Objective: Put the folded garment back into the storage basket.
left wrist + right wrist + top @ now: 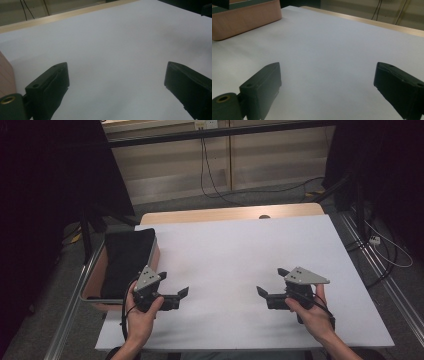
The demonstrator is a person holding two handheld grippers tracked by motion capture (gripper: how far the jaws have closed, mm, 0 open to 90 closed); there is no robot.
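white table top (240, 255) bare between grippers; brown box (97, 275) blocks left edge.

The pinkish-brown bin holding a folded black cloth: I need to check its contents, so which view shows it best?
The high view: the pinkish-brown bin shows from above, black cloth inside. The right gripper view gives one side wall; the left gripper view, a wall sliver.

We see a white tabletop (240, 255) with a wooden strip (230, 213) along its far edge. Further back, on the grey floor (260, 195), black cables (210, 175) trail down a pale wall panel (270, 150).
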